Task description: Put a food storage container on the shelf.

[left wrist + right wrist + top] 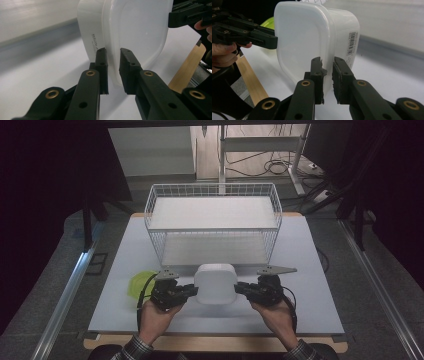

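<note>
A white plastic container [215,281] with a lid hangs between my two grippers, just in front of the wire basket. It is turned on its side, with the lid face toward the person. My left gripper [196,291] is shut on the lid rim at the container's left side, and its jaws [113,66] clamp the rim of the container [135,30]. On the opposite side my right gripper [236,288] pinches the same rim, seen up close [327,71] against the container [302,35]. I cannot tell whether the container touches the table.
A white two-level wire basket [212,187] stands at the back of the white tabletop [310,285]. A yellow-green bowl [137,282] lies left of my left gripper. The table's wooden front edge [215,342] runs below the hands.
</note>
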